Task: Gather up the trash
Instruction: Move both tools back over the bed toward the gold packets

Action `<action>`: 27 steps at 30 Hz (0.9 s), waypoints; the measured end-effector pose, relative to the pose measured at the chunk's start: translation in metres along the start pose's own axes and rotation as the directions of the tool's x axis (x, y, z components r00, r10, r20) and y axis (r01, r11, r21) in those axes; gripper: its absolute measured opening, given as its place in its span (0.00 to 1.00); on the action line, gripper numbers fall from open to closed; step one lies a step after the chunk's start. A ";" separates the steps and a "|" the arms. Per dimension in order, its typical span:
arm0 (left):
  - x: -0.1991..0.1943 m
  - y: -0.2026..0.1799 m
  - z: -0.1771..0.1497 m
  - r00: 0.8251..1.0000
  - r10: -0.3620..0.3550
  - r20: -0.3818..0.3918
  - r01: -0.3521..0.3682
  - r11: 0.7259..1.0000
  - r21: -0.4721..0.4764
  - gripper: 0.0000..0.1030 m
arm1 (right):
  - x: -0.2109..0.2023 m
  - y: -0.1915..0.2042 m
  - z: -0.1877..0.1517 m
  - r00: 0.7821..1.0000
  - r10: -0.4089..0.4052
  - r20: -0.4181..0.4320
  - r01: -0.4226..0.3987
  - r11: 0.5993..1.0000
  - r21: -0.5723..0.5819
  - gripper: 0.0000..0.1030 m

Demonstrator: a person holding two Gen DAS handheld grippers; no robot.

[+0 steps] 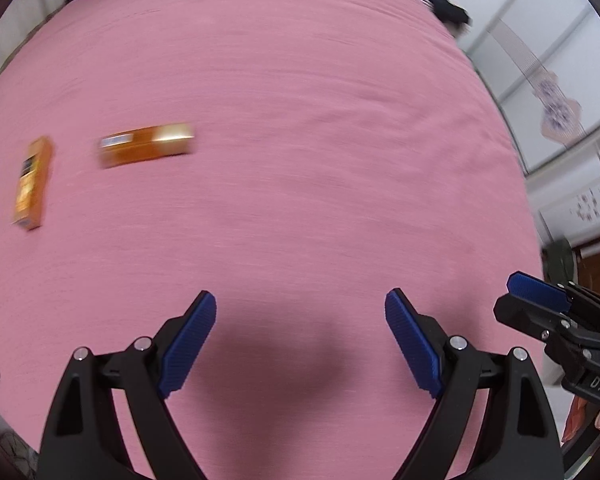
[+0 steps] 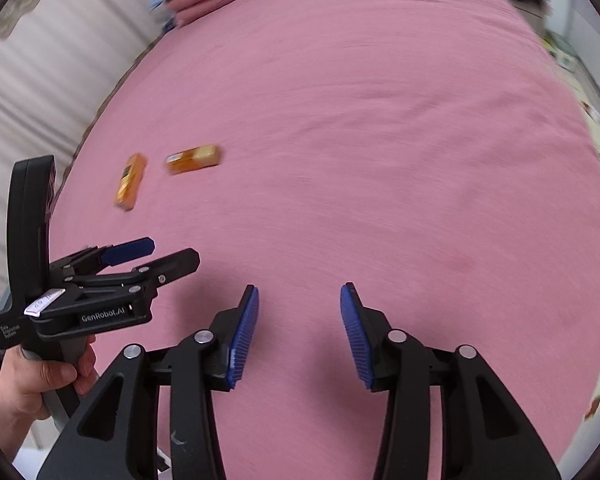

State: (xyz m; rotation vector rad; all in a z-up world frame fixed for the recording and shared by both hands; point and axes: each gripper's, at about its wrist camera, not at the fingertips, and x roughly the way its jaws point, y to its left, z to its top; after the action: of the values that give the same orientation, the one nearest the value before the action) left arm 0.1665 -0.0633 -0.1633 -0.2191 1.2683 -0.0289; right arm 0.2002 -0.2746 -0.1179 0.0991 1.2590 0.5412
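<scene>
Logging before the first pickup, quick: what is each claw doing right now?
Left claw: open, holding nothing, over the pink bedspread.
Right claw: open, holding nothing.

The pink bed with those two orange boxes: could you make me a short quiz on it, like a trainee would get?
1. True or false: the two boxes touch each other.
2. Multiple choice: the left tool is A) shut on a box, B) open and empty, C) out of view.
3. Fill in: on the bed, the boxes lie ahead and to the ____ of both tools.

Key
1. False; pink sheet shows between them.
2. B; the right tool is open and empty too.
3. Left.
</scene>
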 end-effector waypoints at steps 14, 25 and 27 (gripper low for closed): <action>0.003 0.186 0.033 0.993 0.115 0.032 -0.105 0.968 -0.230 0.85 | 0.116 0.125 0.082 0.992 0.049 -0.121 -0.075 0.971 -0.226 0.48; 0.025 0.274 0.067 0.985 0.169 0.029 -0.149 0.929 -0.340 0.88 | 0.183 0.168 0.140 0.987 0.034 -0.158 -0.089 0.932 -0.351 0.53; 0.028 0.283 0.072 0.983 0.183 0.025 -0.164 0.926 -0.339 0.88 | 0.195 0.176 0.151 0.988 0.022 -0.154 -0.082 0.916 -0.393 0.55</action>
State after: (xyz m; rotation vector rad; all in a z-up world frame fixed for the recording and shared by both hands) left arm 0.2152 0.2204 -0.2202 -0.3978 1.2266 0.3473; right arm 0.3193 -0.0027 -0.1768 -0.2560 1.2671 0.8546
